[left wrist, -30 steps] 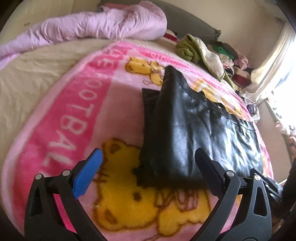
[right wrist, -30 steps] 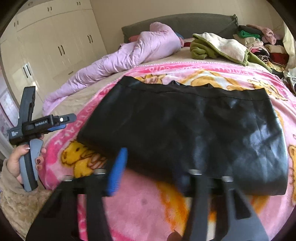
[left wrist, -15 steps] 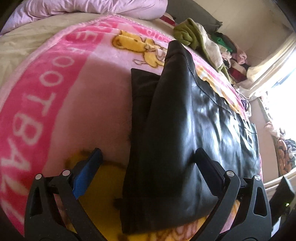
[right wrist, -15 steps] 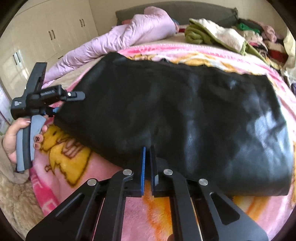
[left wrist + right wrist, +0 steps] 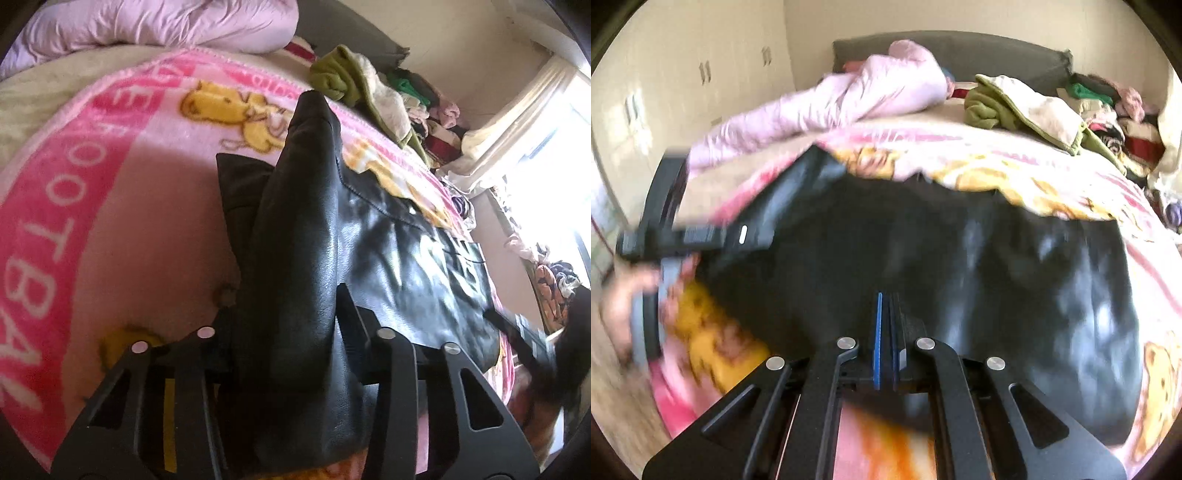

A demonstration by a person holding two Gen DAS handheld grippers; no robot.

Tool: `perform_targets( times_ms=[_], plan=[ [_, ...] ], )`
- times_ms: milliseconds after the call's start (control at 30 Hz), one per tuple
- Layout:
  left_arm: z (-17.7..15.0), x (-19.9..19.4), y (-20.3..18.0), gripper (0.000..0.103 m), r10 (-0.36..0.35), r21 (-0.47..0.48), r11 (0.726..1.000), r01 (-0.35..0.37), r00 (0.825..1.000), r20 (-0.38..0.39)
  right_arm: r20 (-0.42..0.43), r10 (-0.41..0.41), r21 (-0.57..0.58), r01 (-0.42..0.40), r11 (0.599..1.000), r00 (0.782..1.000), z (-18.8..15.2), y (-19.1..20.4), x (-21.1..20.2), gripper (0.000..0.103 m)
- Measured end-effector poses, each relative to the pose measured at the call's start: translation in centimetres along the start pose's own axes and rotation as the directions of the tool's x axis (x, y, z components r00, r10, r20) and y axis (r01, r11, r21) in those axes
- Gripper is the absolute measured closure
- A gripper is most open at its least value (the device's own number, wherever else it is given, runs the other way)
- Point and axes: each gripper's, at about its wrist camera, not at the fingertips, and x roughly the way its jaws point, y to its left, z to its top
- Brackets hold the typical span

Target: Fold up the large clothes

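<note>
Pink blanket [image 5: 122,206] covers the bed, and on it lies our black leather garment [image 5: 388,258]. Our left gripper [image 5: 288,325] is closing around its bunched end; our right gripper [image 5: 886,332] is clamped on its near edge. It looks heavy, supple and slick, so we grip hems.

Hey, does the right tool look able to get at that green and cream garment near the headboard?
Probably not right now: the right tool is shut on the black leather garment, and the green and cream garment lies far across the pink blanket.
</note>
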Motion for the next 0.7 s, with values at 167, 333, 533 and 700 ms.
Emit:
perform_targets(
  times_ms=[167,333,533,700],
  plan=[
    [0.5,-0.9,-1.1,0.075,-0.011,0.027,1.0,0.01,0.999,0.038,-0.028,-0.025,0.056,0.027,0.998,0.999,5.0,-3.0,4.3,0.1],
    [0.7,-1.4,-1.5,0.075,-0.033,0.034,0.999,0.031,0.998,0.057,-0.197,-0.062,0.079,0.079,0.994,0.978,5.9,-5.0,11.3,0.1],
    [0.8,-2.0,-3.1,0.077,-0.026,0.085,0.996,0.019,0.996,0.087,-0.22,0.002,0.135,0.028,0.99,0.976,4.6,-6.2,13.0,0.1],
    [0.9,-2.4,-3.4,0.077,-0.037,0.086,0.996,0.028,0.994,0.101,-0.087,0.05,0.13,-0.038,0.991,0.995,3.7,-5.1,5.8,0.1]
  ],
)
